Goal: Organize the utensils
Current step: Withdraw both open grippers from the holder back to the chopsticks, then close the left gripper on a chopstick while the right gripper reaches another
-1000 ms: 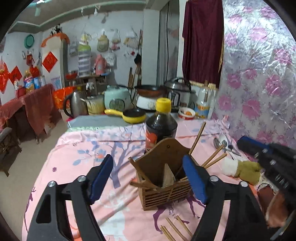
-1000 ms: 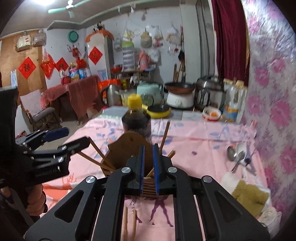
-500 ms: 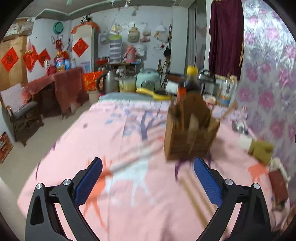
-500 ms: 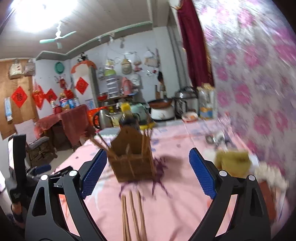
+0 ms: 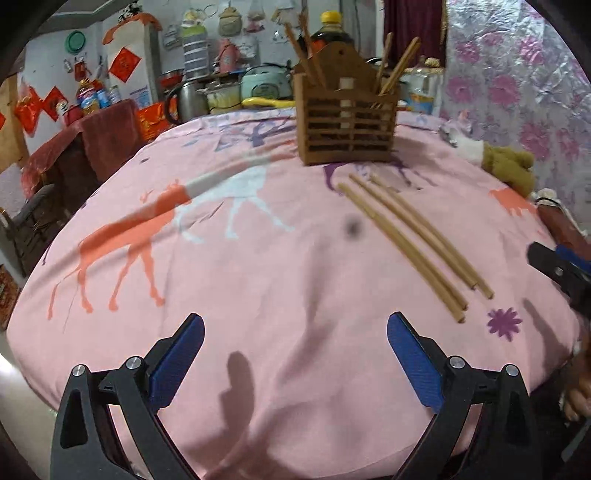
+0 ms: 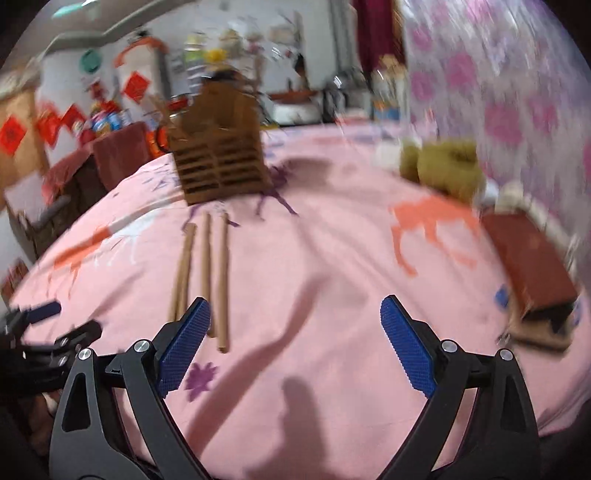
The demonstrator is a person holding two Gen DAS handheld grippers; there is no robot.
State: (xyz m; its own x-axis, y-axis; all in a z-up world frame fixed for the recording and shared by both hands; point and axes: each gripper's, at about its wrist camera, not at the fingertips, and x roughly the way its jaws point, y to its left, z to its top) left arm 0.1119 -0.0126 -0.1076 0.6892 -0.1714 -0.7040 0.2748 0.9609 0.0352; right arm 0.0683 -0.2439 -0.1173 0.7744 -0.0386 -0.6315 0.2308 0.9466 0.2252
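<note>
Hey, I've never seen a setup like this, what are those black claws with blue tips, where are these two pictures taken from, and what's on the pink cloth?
Those claws are hand-held two-finger grippers, one in each of a person's hands, each with a camera looking along its fingers. One picture comes from the left gripper, the other from the right gripper. Both stand open and hold nothing. On the pink animal-print tablecloth stands a brown slatted wooden utensil holder with chopsticks in it. Loose wooden chopsticks lie in front of it, apparently waiting to be put away.

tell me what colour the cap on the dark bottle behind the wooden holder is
Yellow. The cap shows best in the left wrist view.
</note>
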